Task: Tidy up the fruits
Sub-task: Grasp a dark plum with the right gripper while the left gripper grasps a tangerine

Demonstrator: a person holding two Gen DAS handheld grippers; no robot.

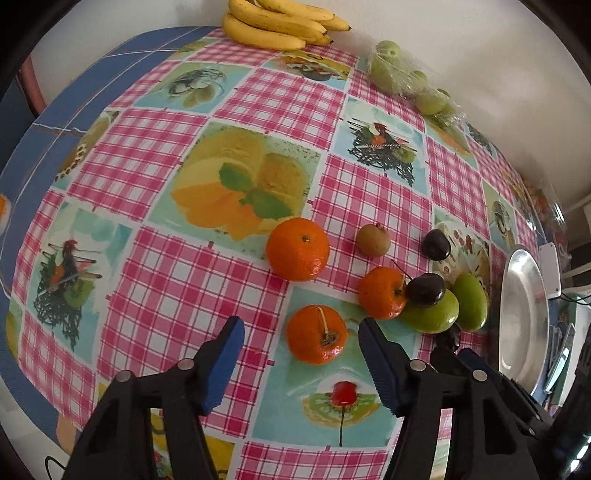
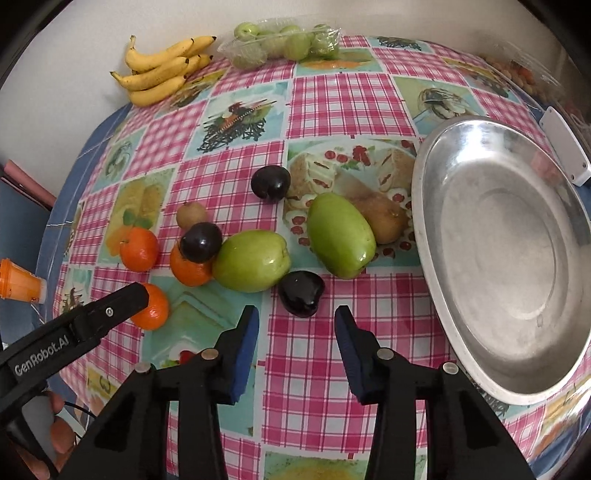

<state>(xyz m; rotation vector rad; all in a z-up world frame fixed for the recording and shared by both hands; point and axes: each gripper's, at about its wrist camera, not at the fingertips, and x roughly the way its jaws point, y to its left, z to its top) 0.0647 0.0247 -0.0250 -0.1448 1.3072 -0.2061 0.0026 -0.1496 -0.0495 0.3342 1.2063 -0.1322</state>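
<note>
Left wrist view: left gripper tilted down over checked tablecloth, blue pads apart, jaws released. Nearest tangerine sits on cloth btwn the fingertips; right pad looks v. close to its side, left pad clearly apart from it, not clamped. Second tangerine further up, alone. Third tangerine to the right, touching a dark plum and a green apple. Another green apple just beside that one. Small brown kiwi and another dark plum behind. Steel plate at right edge, seen edge-on. Bananas at far table edge by wall; bag of green fruit near them.

Right wrist view: right gripper pointing down, blue pads apart, jaws released, narrower gap than left one. Heart-shaped dark plum lies on cloth just ahead of the tips, roughly in line w/ the gap, not touched by either pad. Two green apples behind it, brown pear-like fruit beside the right apple, near plate rim. Left gripper's finger enters from left, over a tangerine. Orange lidded container at left edge. Bananas and clear tub of green fruit at back. Person's fingers bottom left.
</note>
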